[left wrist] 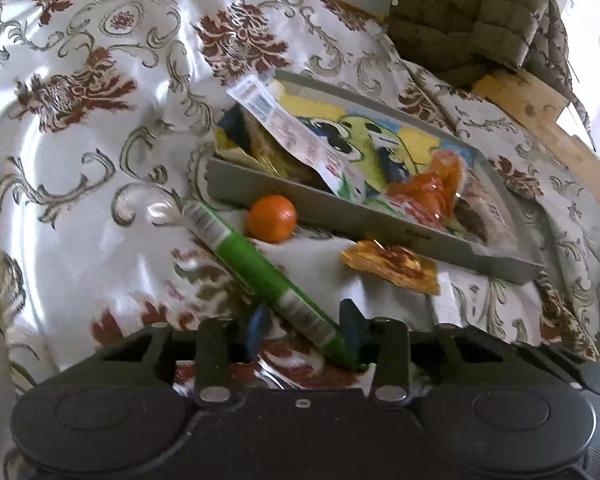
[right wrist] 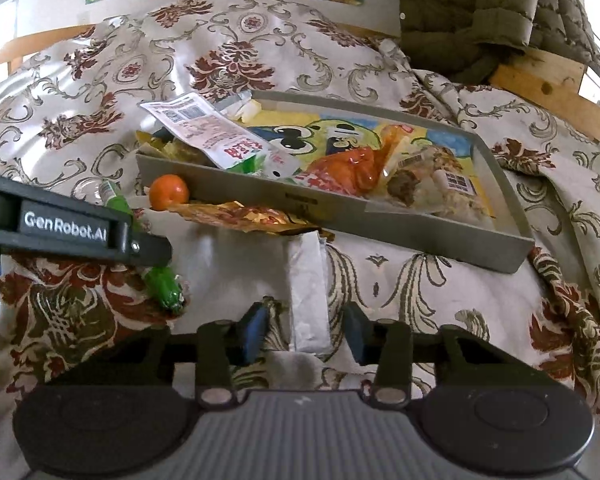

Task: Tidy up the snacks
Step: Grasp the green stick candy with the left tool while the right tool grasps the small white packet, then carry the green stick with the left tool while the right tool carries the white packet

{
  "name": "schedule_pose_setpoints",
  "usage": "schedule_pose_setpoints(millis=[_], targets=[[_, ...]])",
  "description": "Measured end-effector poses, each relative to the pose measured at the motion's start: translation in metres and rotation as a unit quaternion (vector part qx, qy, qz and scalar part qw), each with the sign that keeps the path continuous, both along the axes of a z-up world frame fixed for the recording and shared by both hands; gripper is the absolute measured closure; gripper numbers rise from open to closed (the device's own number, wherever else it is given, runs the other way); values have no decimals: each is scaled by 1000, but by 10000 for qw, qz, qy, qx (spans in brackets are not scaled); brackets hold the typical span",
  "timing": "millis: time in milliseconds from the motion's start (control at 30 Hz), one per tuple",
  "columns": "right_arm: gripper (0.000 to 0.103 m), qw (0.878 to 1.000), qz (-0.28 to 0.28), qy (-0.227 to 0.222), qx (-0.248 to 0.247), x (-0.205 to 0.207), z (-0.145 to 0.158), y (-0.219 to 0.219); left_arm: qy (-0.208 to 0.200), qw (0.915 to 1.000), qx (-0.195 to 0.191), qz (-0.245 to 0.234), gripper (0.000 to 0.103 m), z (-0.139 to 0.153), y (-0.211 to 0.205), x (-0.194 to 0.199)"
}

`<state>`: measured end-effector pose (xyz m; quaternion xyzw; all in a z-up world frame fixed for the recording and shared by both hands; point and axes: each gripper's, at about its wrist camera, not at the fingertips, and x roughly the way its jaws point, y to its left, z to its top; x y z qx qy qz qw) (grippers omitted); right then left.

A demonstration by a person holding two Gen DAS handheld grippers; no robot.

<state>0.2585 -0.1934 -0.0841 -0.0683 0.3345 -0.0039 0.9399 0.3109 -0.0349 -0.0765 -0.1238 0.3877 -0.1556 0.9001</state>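
Worked over a surface draped in a glossy floral cloth (left wrist: 80,160), with a quilted olive jacket (left wrist: 460,12) heaped at the far right edge.

Found a shallow grey tray (left wrist: 340,216) lying on the cloth, its printed cartoon bottom partly covered. Counted inside it a white sachet with barcodes (left wrist: 292,128) propped over the far-left corner, some yellowish packets beneath that, an orange see-through wrapped snack (left wrist: 432,192) nearer the right end, and a pale packet beside that snack.

Spotted a small orange fruit (left wrist: 272,218) on the cloth, touching the tray's near wall from outside. Noted a crinkled gold-and-red wrapper (left wrist: 392,266) also outside, just beside the same wall, to the right of the fruit.

Held the left hand-held gripper (left wrist: 305,330) low over a long green stick packet (left wrist: 260,264), which lay slantwise on the cloth with its near end between the blue pads. Saw the right-hand pad against the packet and the other just short of it, so not clamped.

Kept the right hand-held gripper (right wrist: 306,330) astride a white paper-wrapped bar (right wrist: 308,292) lying on the cloth near the tray, far end tucked under the gold wrapper. Made out a gap on each side of the bar, pads apart and not pressing.
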Motion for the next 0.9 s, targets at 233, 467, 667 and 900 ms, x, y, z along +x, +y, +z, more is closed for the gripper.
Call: schedule_pose_setpoints(millis=[233, 467, 667, 900], targets=[[63, 9996, 204, 39, -213, 3, -1, 5, 260, 9988, -341, -222, 55, -12, 7, 14], [66, 9997, 56, 142, 173, 12, -1, -5, 312, 9981, -401, -336, 54, -13, 12, 17], [80, 9998, 103, 121, 147, 12, 2, -2, 404, 9973, -516, -340, 66, -13, 16, 19], [81, 9996, 75, 73, 246, 3, 12, -5, 725, 9952, -625, -209, 76, -5, 21, 10]])
